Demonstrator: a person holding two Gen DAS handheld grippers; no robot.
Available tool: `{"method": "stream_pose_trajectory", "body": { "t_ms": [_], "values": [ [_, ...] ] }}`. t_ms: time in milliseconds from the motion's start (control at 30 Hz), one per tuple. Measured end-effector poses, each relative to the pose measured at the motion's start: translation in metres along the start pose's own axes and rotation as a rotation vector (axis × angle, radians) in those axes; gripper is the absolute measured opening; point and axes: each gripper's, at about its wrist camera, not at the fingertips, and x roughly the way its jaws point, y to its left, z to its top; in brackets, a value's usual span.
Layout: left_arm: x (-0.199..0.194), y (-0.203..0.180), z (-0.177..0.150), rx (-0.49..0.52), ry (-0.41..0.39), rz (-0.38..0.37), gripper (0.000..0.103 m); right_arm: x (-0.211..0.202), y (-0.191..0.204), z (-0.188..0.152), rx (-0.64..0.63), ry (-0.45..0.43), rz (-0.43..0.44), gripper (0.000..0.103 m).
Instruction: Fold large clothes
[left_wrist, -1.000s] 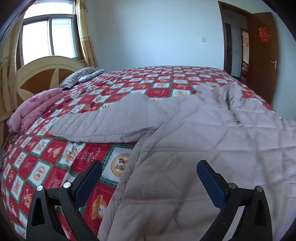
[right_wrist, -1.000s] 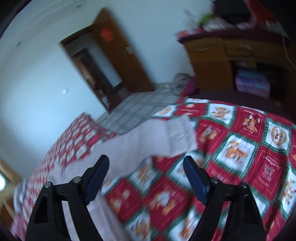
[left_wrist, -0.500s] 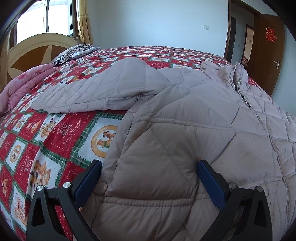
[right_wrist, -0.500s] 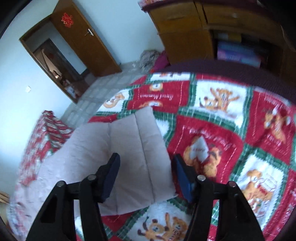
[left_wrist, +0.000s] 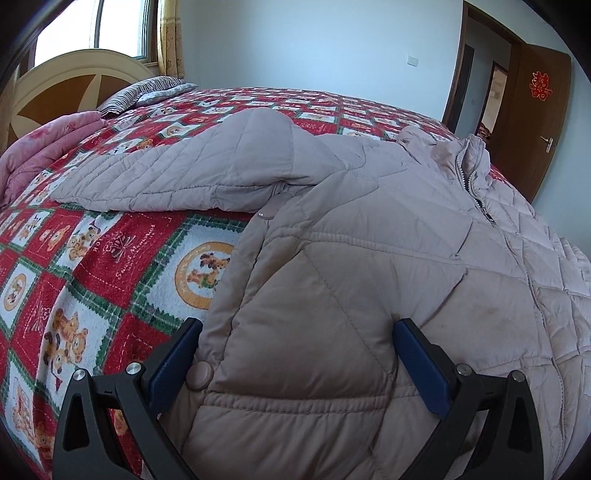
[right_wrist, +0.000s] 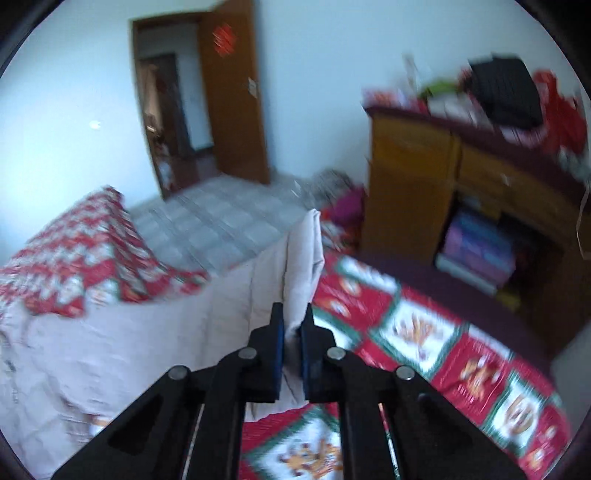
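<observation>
A pale pink quilted jacket (left_wrist: 369, 258) lies zipped and face up on a red teddy-bear bedspread (left_wrist: 110, 258). One sleeve (left_wrist: 184, 173) stretches out to the left. My left gripper (left_wrist: 295, 354) is open and low over the jacket's lower side edge, and its blue pads straddle the fabric near a snap button (left_wrist: 199, 374). In the right wrist view, my right gripper (right_wrist: 292, 325) has its jaws closing on the cuff of the other sleeve (right_wrist: 303, 258). That cuff stands lifted off the bedspread (right_wrist: 424, 332), and this view is blurred.
A folded pink blanket (left_wrist: 44, 147), a striped pillow (left_wrist: 147, 88) and the headboard (left_wrist: 74, 85) are at the far left. A wooden cabinet (right_wrist: 443, 177) with clutter on top stands beyond the bed's foot. An open brown door (right_wrist: 232, 103) leads out over a tiled floor (right_wrist: 221, 229).
The right gripper went from wide open over the sleeve end to pinched on the cuff, then lifted it. The left gripper came lower and closer to the jacket, still open.
</observation>
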Motion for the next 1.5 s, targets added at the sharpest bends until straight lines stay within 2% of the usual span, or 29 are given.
{"method": "stream_pose_trajectory", "body": {
  "t_ms": [133,167,233,267,400,467,600,733,900,1067,1200,1233,1300,1333,1433,1500],
  "values": [
    [-0.001,0.002,0.000,-0.009,-0.004,-0.015,0.102,-0.052,0.060,0.020,-0.081,-0.077,0.131,0.010],
    [-0.001,0.003,0.000,-0.011,-0.005,-0.019,0.102,-0.068,0.083,0.023,-0.108,-0.090,0.189,0.009],
    [-0.001,0.004,-0.001,-0.014,-0.008,-0.024,0.102,-0.084,0.112,0.020,-0.152,-0.101,0.260,0.009],
    [-0.002,0.005,-0.001,-0.017,-0.009,-0.029,0.102,-0.098,0.140,0.017,-0.196,-0.110,0.313,0.009],
    [-0.003,0.007,-0.001,-0.027,-0.017,-0.045,0.102,-0.121,0.216,-0.011,-0.299,-0.113,0.479,0.009],
    [-0.003,0.009,-0.002,-0.034,-0.023,-0.055,0.102,-0.128,0.258,-0.031,-0.334,-0.090,0.565,0.009],
    [-0.004,0.010,-0.002,-0.041,-0.031,-0.068,0.102,-0.121,0.320,-0.072,-0.391,-0.035,0.663,0.009],
    [-0.004,0.012,-0.002,-0.049,-0.039,-0.081,0.102,-0.103,0.384,-0.122,-0.401,0.081,0.784,0.009],
    [-0.005,0.015,-0.005,-0.062,-0.054,-0.104,0.102,-0.074,0.440,-0.176,-0.443,0.238,0.855,0.009],
    [-0.006,0.016,-0.005,-0.069,-0.067,-0.116,0.102,-0.059,0.444,-0.198,-0.442,0.334,0.912,0.009],
    [-0.006,0.016,-0.006,-0.073,-0.076,-0.122,0.102,-0.053,0.452,-0.203,-0.403,0.407,1.048,0.009],
    [-0.006,0.016,-0.006,-0.073,-0.078,-0.122,0.102,-0.053,0.454,-0.204,-0.397,0.422,1.068,0.015],
    [-0.006,0.016,-0.007,-0.072,-0.080,-0.122,0.102,-0.049,0.461,-0.205,-0.375,0.502,1.108,0.044],
    [-0.006,0.015,-0.007,-0.072,-0.079,-0.121,0.102,-0.049,0.460,-0.202,-0.357,0.515,1.115,0.065],
    [-0.006,0.014,-0.007,-0.070,-0.076,-0.118,0.102,-0.059,0.433,-0.173,-0.276,0.419,1.150,0.067],
    [-0.006,0.014,-0.007,-0.070,-0.075,-0.118,0.102,-0.062,0.408,-0.150,-0.258,0.349,1.127,0.066]
  ]
}}
